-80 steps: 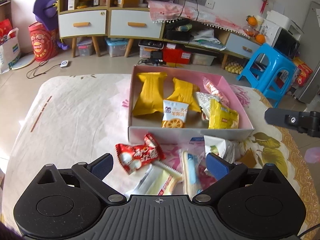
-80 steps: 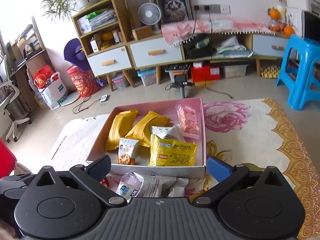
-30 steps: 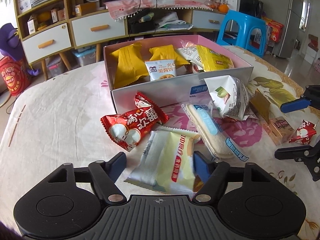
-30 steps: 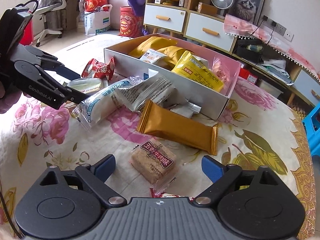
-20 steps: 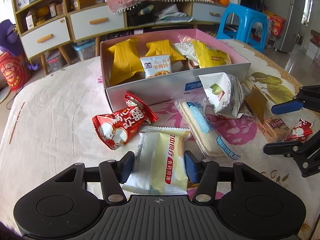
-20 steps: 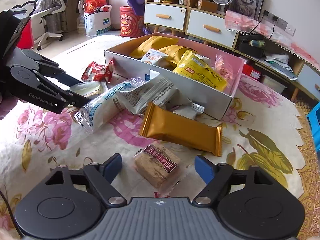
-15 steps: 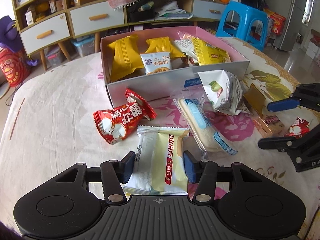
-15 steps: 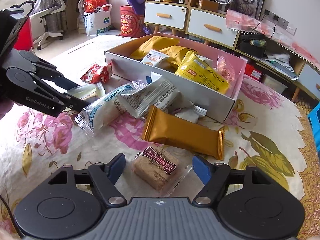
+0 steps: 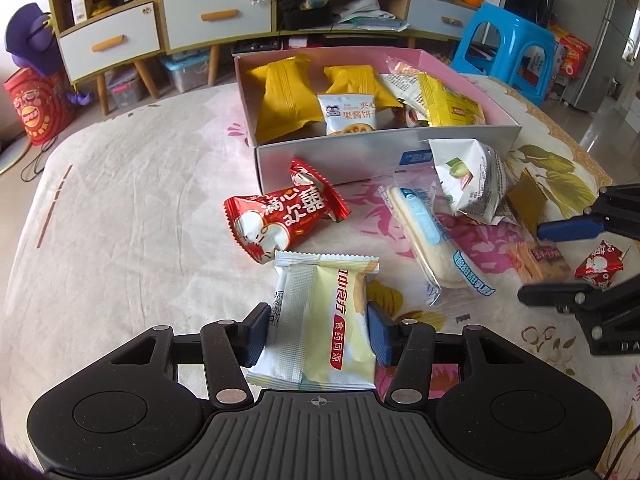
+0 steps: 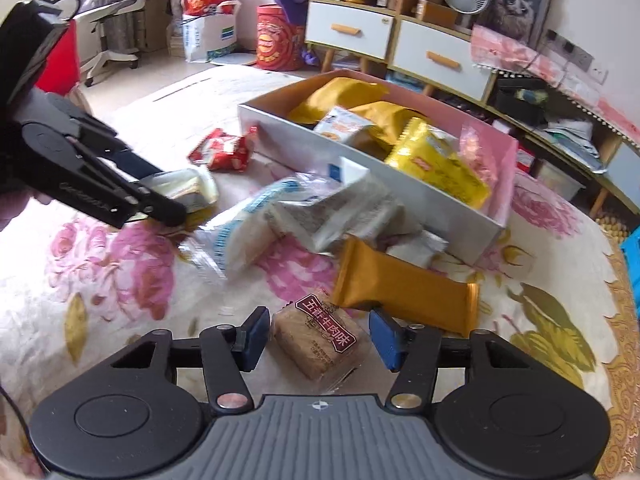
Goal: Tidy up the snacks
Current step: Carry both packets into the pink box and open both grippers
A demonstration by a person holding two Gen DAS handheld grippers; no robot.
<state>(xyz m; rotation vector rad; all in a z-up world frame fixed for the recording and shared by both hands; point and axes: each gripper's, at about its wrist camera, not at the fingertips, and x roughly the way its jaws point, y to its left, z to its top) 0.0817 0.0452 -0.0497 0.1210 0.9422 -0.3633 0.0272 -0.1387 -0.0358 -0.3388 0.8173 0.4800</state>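
A pink box [image 9: 460,144] on the flowered cloth holds several snack packets. My left gripper [image 9: 318,332] is shut on a pale yellow-and-white packet [image 9: 320,320] lying on the cloth. My right gripper [image 10: 320,336] has its jaws close on both sides of a brown cake packet [image 10: 320,340], with small gaps showing. Loose on the cloth lie a red packet [image 9: 280,216], a long white-and-blue packet [image 9: 428,240], a white-green bag [image 9: 468,184] and a gold bar [image 10: 404,288]. The right gripper also shows in the left wrist view [image 9: 568,260], around the brown packet [image 9: 538,262].
A small red packet [image 9: 598,266] lies at the right by the right gripper. The box [image 10: 400,184] stands at the far middle of the cloth. Behind the table are cabinets [image 9: 160,28] and a blue stool [image 9: 508,48]. The left gripper shows at the left of the right wrist view [image 10: 160,196].
Both grippers came down over the loose snacks and closed. The left jaws narrowed onto the pale yellow packet; the right jaws narrowed around the brown cake packet.
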